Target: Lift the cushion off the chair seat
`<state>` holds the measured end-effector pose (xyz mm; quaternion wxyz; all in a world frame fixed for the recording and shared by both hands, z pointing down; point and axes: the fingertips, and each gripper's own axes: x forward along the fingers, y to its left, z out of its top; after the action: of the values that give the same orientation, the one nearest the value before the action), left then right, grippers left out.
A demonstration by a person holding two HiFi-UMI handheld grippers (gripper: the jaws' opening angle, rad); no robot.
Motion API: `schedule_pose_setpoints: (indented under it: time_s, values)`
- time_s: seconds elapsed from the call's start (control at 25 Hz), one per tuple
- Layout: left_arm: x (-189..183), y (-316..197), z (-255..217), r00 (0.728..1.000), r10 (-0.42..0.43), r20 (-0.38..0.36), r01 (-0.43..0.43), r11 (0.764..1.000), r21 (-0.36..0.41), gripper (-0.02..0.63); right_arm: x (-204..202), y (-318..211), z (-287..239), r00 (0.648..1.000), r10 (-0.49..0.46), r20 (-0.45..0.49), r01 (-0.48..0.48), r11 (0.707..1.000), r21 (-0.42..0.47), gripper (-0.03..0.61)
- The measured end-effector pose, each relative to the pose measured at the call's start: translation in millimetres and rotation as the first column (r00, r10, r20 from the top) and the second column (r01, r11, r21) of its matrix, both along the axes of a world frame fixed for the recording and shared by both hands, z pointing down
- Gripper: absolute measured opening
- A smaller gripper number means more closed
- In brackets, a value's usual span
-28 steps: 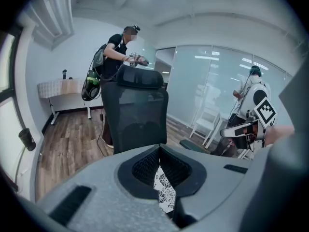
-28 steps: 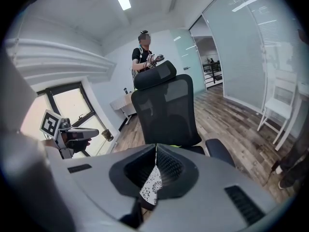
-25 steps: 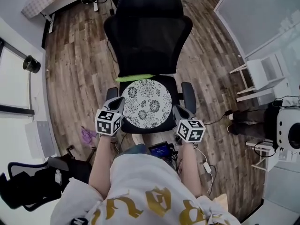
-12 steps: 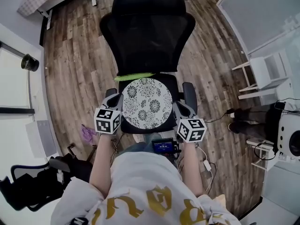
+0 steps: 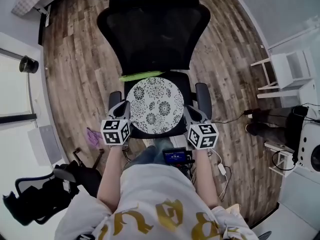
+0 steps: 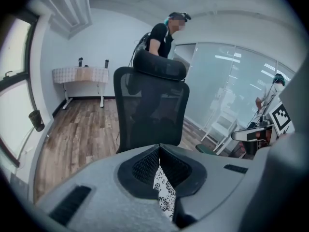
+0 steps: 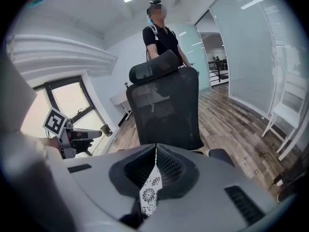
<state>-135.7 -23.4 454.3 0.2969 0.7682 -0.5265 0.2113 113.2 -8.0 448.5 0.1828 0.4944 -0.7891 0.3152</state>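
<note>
now both tongs are clamping the round white cushion with black floral print (image 5: 155, 105), which is lying over the seat of the black mesh office chair (image 5: 152, 34), in front of its backrest and between its two armrests. the left tongs (image 5: 126, 116) are pinching the cushion's rim beside the armrest at the person's left, jaws pressed together on the patterned fabric, which is showing as a thin fold between them in the left gripper view. the right tongs (image 5: 187, 117) are gripping the opposite rim, beside the other armrest, with a sliver of the print squeezed between the closed jaws. whether the cushion is touching the seat or hanging just above it is not showing clearly. a lime-green strip (image 5: 141, 76) is peeking out behind the cushion at the foot of the backrest. a person in a black top (image 6: 161, 35) is standing behind the chair's headrest. the chair is standing on a wooden plank floor (image 5: 80, 69).
</note>
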Motion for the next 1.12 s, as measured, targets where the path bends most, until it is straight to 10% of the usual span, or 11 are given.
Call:
schedule_pose_setpoints:
  time_s: [1.12]
  values:
    - [-15, 14, 171, 0.985, -0.112, 0.133, 0.146, 0.946, -0.288, 0.012, -5, -25, 164, 0.984, -0.149, -0.098, 0.127, 0.971, -0.2, 0.014]
